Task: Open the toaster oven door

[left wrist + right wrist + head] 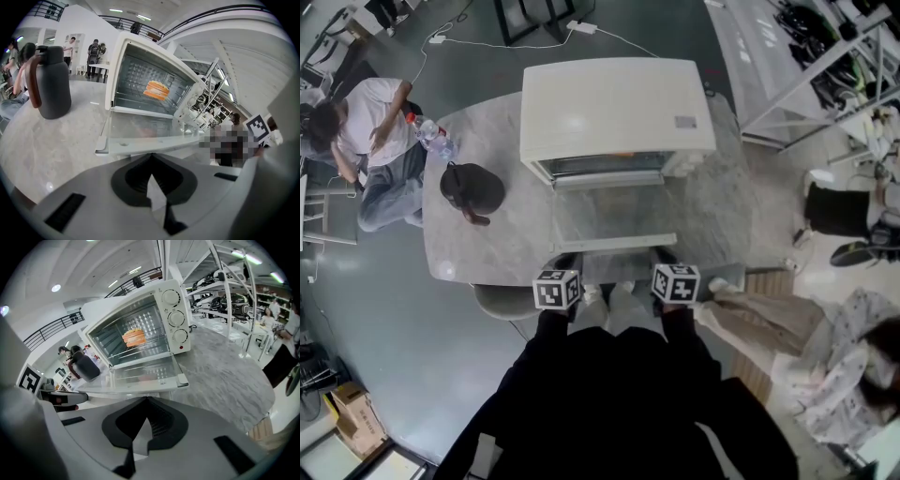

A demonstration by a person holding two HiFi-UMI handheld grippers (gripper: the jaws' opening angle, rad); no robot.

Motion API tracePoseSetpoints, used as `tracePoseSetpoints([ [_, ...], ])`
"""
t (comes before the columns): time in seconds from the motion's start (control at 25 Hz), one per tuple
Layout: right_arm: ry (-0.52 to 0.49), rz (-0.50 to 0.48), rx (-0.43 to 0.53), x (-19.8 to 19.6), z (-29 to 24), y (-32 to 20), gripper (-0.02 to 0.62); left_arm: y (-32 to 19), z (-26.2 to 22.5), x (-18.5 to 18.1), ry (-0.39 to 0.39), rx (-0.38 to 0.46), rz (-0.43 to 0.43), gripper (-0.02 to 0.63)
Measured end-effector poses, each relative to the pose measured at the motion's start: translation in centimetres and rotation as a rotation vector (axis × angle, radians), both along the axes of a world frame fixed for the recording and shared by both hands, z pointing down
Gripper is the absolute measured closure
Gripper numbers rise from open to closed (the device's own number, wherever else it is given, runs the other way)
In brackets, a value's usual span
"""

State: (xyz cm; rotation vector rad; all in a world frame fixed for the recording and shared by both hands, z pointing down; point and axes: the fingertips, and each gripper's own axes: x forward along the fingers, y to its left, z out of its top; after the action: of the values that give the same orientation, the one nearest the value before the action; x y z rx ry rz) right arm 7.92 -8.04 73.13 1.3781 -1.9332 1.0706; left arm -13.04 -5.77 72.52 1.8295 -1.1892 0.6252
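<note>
The cream toaster oven (pixel 614 103) stands at the back of the marble table (pixel 483 248). Its glass door (pixel 614 216) lies folded down flat, handle bar (pixel 614 244) toward me. Toast (pixel 158 90) rests on the rack inside, and the toast (pixel 134 337) shows in the right gripper view too. My left gripper (pixel 565 260) and right gripper (pixel 664 254) hover side by side at the table's near edge, just short of the handle. Both are shut with nothing held. The left gripper's (pixel 152 157) tips sit just behind the handle (pixel 154 143), as do the right gripper's (pixel 147 399).
A black jug (pixel 472 187) stands left of the oven, with a water bottle (pixel 434 138) behind it. A person (pixel 370 122) sits at the table's far left corner. Another person (pixel 853 356) is low at the right. Metal shelving (pixel 825 56) fills the back right.
</note>
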Motion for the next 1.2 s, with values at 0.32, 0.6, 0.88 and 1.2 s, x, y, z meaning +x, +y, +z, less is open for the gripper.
tracePoseSetpoints([
  [0.32,0.020,-0.007,-0.041,0.1,1.3,0.3,0.592,0.5,1.4,0.1,-0.001,-0.036,0.011,0.603],
  [0.6,0.031,-0.015,-0.078,0.0,2.5,0.7,0.592,0.9,2.5,0.1,0.008,-0.072,0.009,0.603],
  [0.88,0.043,-0.018,-0.094,0.7,3.1,1.1,0.592,1.4,3.2,0.8,0.016,-0.094,0.010,0.603],
  [1.2,0.043,-0.020,-0.122,0.1,4.7,1.1,0.592,1.1,3.9,0.3,-0.001,-0.110,0.014,0.603],
])
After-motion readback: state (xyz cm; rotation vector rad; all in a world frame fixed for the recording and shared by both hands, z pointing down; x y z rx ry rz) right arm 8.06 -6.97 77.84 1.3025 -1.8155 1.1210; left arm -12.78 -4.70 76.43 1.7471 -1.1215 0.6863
